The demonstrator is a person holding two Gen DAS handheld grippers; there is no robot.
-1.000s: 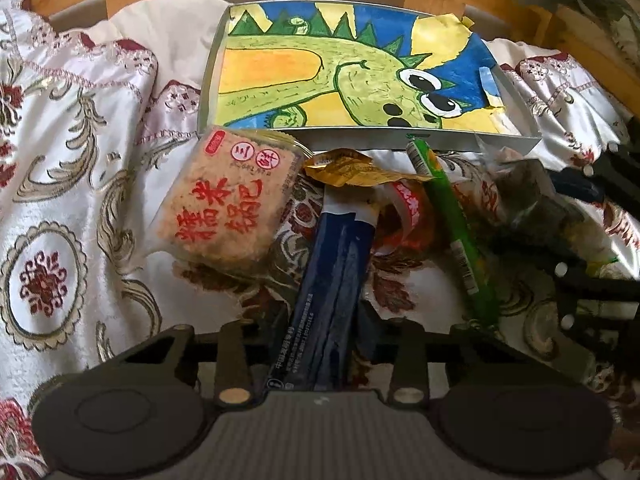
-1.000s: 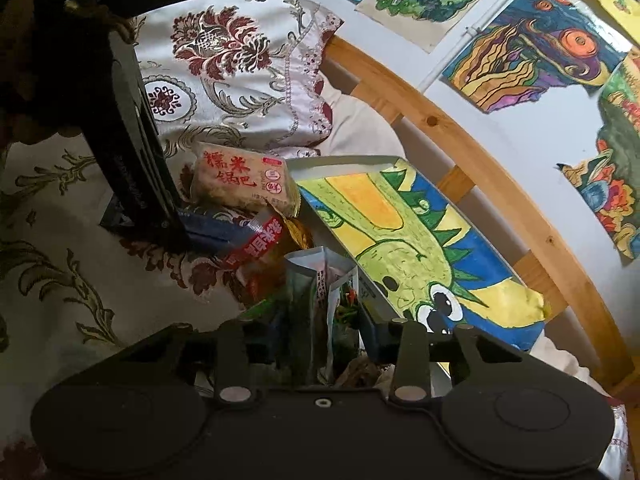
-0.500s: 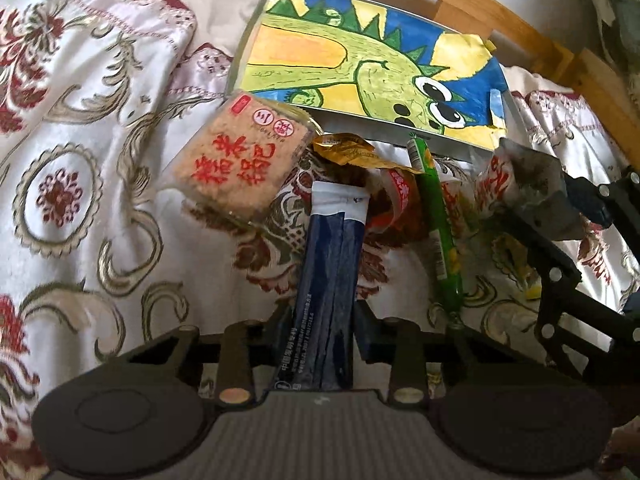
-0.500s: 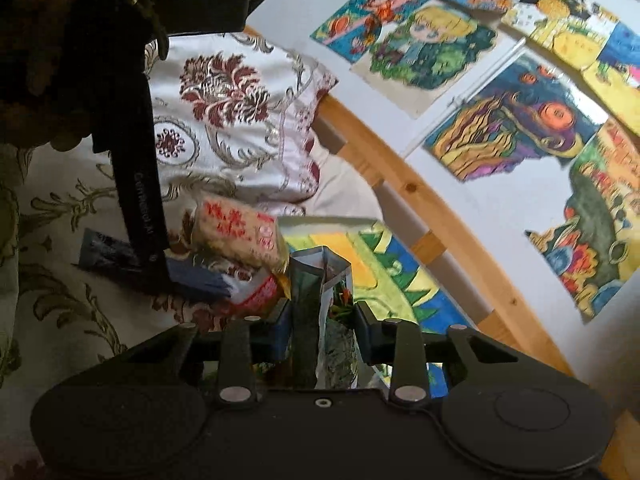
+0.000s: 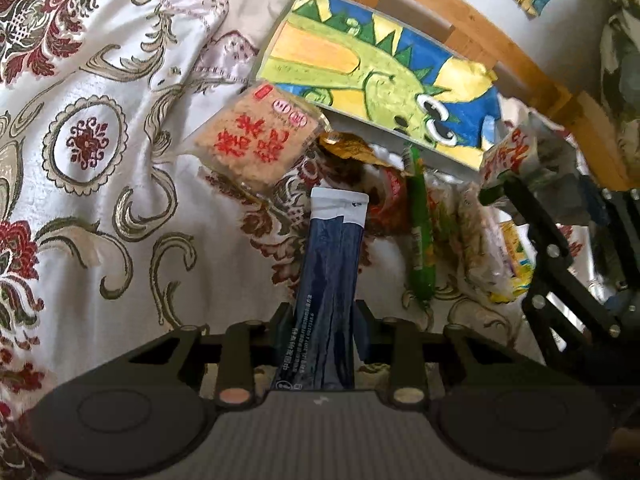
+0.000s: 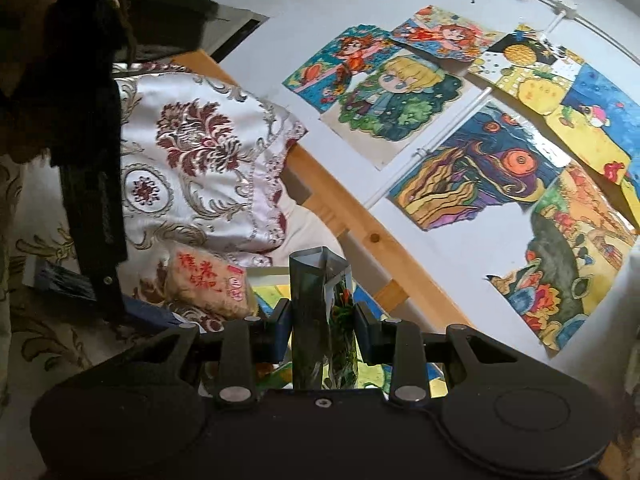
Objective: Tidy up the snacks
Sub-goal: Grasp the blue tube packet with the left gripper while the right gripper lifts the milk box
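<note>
My left gripper (image 5: pixel 322 316) is shut on a long dark blue snack packet (image 5: pixel 332 280) and holds it above the patterned bedspread. My right gripper (image 6: pixel 322 320) is shut on a green and white snack bag (image 6: pixel 320 320), lifted above the dinosaur box; it also shows at the right of the left wrist view (image 5: pixel 516 156). On the bed lie a rice cracker pack with red characters (image 5: pixel 260 144), a gold wrapper (image 5: pixel 348 148), a green sausage stick (image 5: pixel 420 232) and a red packet (image 5: pixel 388 200). A box with a green dinosaur painting (image 5: pixel 380 84) lies behind them.
A wooden bed rail (image 5: pixel 500 52) runs behind the box. A floral pillow (image 6: pixel 200 160) lies at the left. Several paintings (image 6: pixel 460 160) hang on the white wall. More crinkly packets (image 5: pixel 480 248) lie at the right of the pile.
Both grippers have risen with their packets. The right gripper has tilted up toward the wall, lifting the bag higher. The left view has pulled back and swung left.
</note>
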